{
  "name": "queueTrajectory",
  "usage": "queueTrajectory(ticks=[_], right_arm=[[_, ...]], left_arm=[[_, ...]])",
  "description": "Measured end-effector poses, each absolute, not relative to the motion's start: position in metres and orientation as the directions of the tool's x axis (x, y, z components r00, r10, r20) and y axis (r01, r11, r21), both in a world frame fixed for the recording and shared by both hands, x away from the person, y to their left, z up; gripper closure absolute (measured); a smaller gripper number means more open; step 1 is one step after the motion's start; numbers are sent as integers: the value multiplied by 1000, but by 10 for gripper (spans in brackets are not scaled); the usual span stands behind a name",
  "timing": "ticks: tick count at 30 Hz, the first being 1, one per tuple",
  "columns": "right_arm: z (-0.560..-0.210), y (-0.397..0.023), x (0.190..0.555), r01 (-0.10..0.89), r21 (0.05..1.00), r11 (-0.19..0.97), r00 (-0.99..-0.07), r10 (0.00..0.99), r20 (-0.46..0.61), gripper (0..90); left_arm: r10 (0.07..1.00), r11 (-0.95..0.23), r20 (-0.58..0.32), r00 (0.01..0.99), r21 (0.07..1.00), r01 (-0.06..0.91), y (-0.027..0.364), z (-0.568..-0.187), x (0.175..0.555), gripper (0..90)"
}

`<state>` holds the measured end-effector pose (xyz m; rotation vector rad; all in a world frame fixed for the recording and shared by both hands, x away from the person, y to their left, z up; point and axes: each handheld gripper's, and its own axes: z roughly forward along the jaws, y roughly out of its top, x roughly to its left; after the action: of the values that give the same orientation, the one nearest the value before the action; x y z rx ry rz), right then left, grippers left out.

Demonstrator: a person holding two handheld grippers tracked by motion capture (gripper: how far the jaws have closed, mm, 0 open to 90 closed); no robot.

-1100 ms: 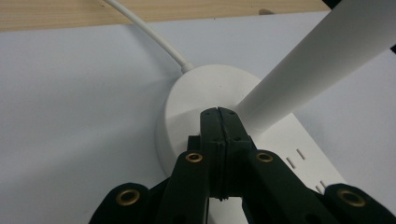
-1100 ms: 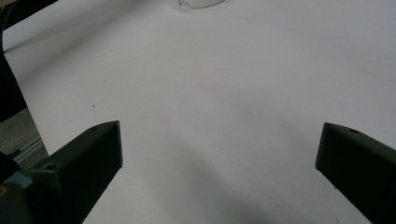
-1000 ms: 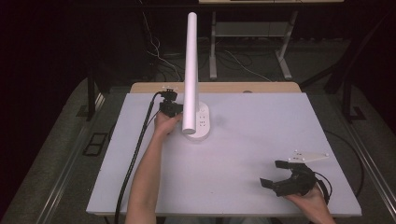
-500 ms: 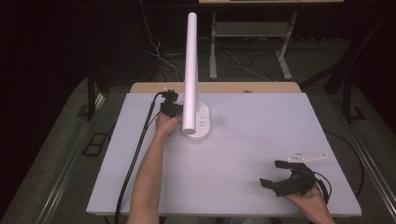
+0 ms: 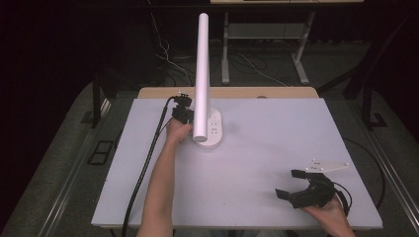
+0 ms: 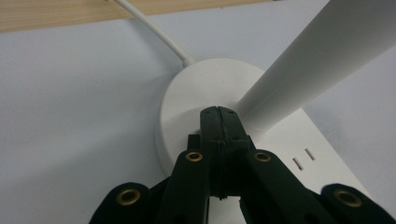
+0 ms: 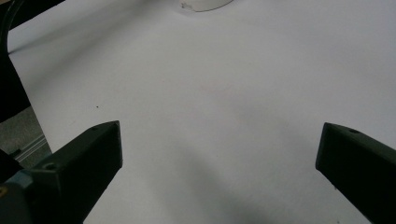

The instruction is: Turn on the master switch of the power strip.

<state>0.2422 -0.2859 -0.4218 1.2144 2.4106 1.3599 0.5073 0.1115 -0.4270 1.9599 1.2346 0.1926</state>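
While the high view looks down on the white tabletop [image 5: 276, 148], a white lamp [image 5: 202, 74] stands near the middle of its far edge, its oval base [image 5: 213, 134] flat on the surface and its long white tube rising steeply from it. At the base's left side sits the left claw [image 5: 184, 114], the person's left forearm reaching up to it from the near edge and a black cable trailing back along that arm. Near the near right corner the right claw [image 5: 292, 183] rests in the person's hand, jaws spread wide with nothing between them, a grey three-cornered plate just beyond it.

Seen from the left gripper view, the left claw [image 6: 218, 112] is closed, jaws pressed together, their tips at the top of the base [image 6: 196, 93] right beside the foot of the tube [image 6: 317, 60]. Socket slots [image 6: 302, 158] show on the base, and a white cord [image 6: 154, 30] runs from it toward the wooden far edge. No brand or writing can be read.

From the right gripper view, the right claw [image 7: 219, 154] stands wide over bare tabletop [image 7: 210, 84], with the edge of the base [image 7: 205, 4] well apart at the top.
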Motion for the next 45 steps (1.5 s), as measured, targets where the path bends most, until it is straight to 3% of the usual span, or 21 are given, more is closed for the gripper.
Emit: queueTrajectory(ticks=[24,45], right_arm=[[-424,-289,245,588,763,268,-665,697,268,1],[-422,-290,243,591,764,259,-661,698,275,1]], left_arm=[[811,-213,-252,528,713,668,120,-419,504,897],[802,-214,-194,564,790,575,145,-379,468,868]])
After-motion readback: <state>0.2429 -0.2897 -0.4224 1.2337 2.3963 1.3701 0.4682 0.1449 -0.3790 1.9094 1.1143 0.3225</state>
